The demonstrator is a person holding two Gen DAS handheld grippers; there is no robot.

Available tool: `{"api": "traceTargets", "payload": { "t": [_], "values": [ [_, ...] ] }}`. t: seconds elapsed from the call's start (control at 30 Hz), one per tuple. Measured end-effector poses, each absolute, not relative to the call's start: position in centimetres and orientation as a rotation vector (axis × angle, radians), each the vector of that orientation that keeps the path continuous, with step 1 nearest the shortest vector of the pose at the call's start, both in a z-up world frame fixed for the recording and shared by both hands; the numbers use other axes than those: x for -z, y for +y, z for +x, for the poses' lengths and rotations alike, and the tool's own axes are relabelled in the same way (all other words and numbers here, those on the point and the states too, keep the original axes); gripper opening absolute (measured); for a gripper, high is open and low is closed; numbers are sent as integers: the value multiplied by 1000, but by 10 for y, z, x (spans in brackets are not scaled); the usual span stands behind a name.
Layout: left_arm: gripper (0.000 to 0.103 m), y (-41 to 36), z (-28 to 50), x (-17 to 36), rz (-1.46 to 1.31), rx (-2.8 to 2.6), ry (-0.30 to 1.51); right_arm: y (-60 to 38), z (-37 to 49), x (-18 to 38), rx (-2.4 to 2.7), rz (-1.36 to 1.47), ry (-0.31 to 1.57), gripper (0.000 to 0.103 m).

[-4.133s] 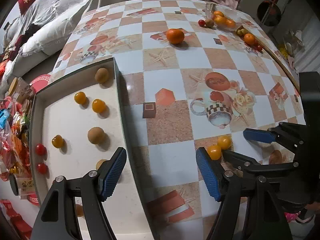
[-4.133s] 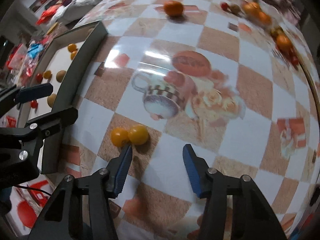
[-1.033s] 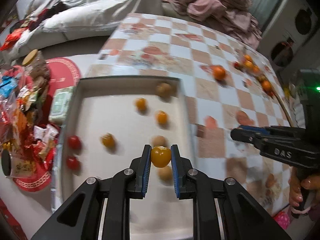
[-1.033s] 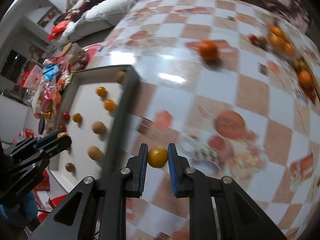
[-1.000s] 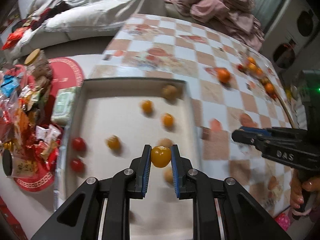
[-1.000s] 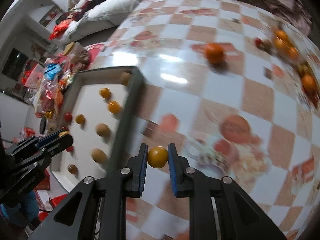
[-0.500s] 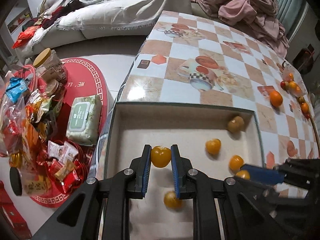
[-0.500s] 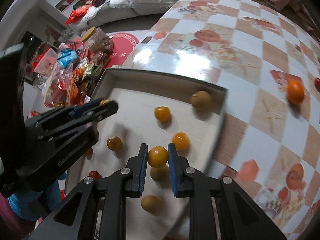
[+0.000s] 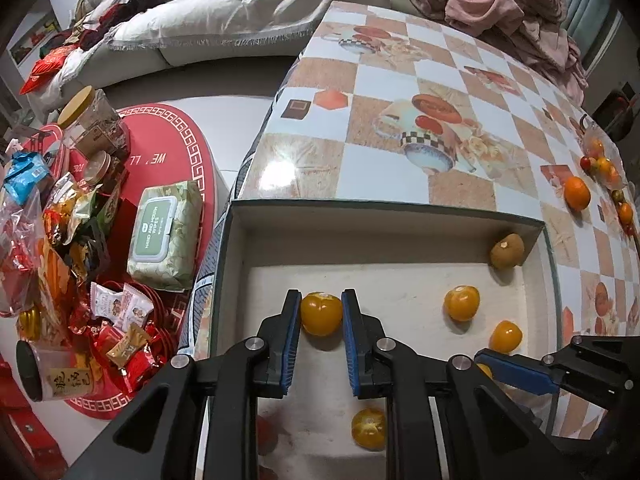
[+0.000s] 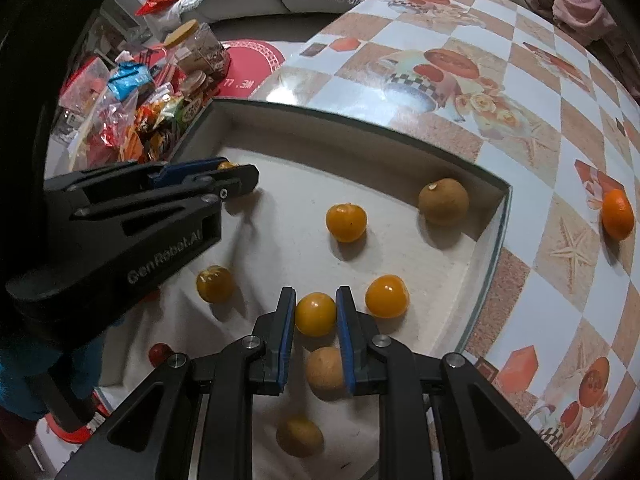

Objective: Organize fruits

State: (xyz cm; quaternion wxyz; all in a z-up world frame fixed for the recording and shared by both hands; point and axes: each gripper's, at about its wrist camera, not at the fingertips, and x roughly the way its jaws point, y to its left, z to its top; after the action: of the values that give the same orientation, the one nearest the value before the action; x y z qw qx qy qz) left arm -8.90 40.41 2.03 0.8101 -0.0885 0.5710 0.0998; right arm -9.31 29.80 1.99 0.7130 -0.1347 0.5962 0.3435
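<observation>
My left gripper (image 9: 320,334) is shut on a yellow-orange tomato (image 9: 321,313) and holds it low over the left part of the white tray (image 9: 384,210). My right gripper (image 10: 316,330) is shut on another yellow-orange tomato (image 10: 315,314) over the tray's middle (image 10: 486,264). The left gripper also shows in the right wrist view (image 10: 224,174), at the tray's left side. Several yellow tomatoes (image 10: 346,217) and brown round fruits (image 10: 443,201) lie in the tray. A red tomato (image 10: 160,353) lies near its front left.
The tray sits on a checkered table (image 9: 440,92). An orange (image 9: 577,193) and several small fruits (image 9: 600,162) lie at the table's far right. Left of the table stand a red stool with snack bags (image 9: 52,220), jars and a wipes pack (image 9: 166,230).
Both grippers carried their tomatoes from the table over the tray and have come down lower and closer to its floor. Both stay shut.
</observation>
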Motion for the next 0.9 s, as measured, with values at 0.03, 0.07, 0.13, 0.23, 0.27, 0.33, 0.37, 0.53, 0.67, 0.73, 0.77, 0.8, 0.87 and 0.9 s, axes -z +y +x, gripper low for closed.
{"api": "traceTargets", "payload": {
  "t": [0.03,0.07,0.13,0.23,0.27,0.33,0.37,0.53,0.67,0.73,0.77,0.8,0.87,0.9],
  "values": [
    [21,404,-88,-19,-188,-211,1227,299,-94,-20,-764,-313,1313,22],
    [21,403,-88,-18,-181,-212,1224,301,-95,-20,-765,-323,1309,23],
    [25,402,-88,-18,-165,-211,1230,303,-96,-20,-771,-335,1300,24],
    [72,400,-87,-20,-162,-211,1227,303,-98,-22,-777,-335,1299,32],
    [72,400,-88,-22,-154,-220,1209,303,-99,-24,-781,-331,1296,37],
    [72,398,-89,-27,-154,-210,1197,299,-103,-31,-793,-316,1283,44],
    [72,397,-89,-28,-152,-212,1203,294,-104,-36,-797,-310,1278,49],
    [72,396,-93,-38,-176,-223,1227,273,-112,-60,-788,-250,1277,71],
    [102,392,-108,-55,-185,-236,1214,254,-117,-72,-729,-230,1308,81],
    [102,389,-119,-65,-181,-242,1204,245,-117,-75,-686,-234,1331,82],
    [102,387,-125,-70,-185,-249,1212,239,-118,-75,-660,-229,1343,84],
    [102,387,-131,-73,-193,-259,1221,235,-117,-76,-642,-220,1353,85],
    [102,384,-141,-76,-203,-255,1252,225,-117,-78,-607,-205,1371,90],
    [102,382,-146,-78,-203,-256,1265,220,-117,-80,-589,-206,1376,97]
  ]
}}
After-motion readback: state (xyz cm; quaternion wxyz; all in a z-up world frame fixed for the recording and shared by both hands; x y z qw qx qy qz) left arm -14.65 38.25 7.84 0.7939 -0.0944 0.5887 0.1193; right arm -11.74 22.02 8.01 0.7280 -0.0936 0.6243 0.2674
